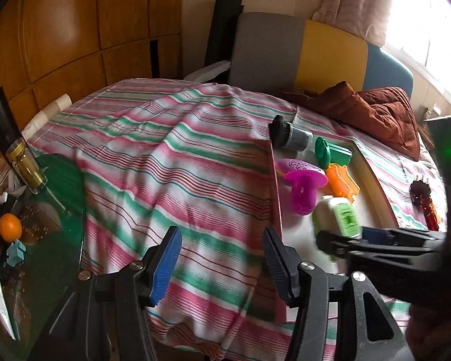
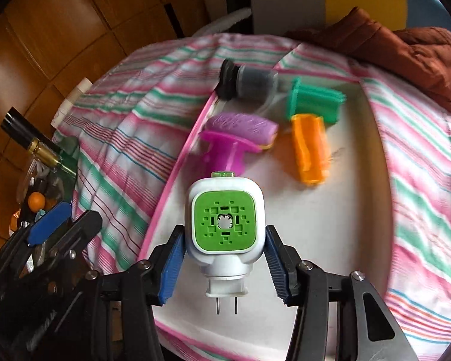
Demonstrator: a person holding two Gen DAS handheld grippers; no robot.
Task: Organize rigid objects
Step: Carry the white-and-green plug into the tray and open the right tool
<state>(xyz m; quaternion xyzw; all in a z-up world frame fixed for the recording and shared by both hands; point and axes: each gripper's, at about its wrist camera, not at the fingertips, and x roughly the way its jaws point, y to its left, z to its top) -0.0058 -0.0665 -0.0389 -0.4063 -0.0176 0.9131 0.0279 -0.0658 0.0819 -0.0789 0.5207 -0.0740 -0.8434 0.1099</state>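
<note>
My right gripper (image 2: pixel 224 266) is shut on a white plug-in device with a green face (image 2: pixel 224 225), held over the white tray with a pink rim (image 2: pixel 330 225). The device also shows in the left wrist view (image 1: pixel 339 219), with the right gripper (image 1: pixel 339 245) coming in from the right. In the tray lie a magenta strainer (image 2: pixel 228 150), a purple brush (image 2: pixel 243 128), an orange clip (image 2: pixel 309 150), a green clip (image 2: pixel 314 99) and a dark jar with a black lid (image 2: pixel 249 82). My left gripper (image 1: pixel 222 264) is open and empty over the striped cloth (image 1: pixel 171 165), left of the tray.
A dark red object (image 1: pixel 424 201) lies on the cloth right of the tray. A rust-coloured jacket (image 1: pixel 378 114) lies at the back. At the left, a green glass table (image 1: pixel 63 180) holds a bottle (image 1: pixel 27 168), an orange (image 1: pixel 10 227) and small items.
</note>
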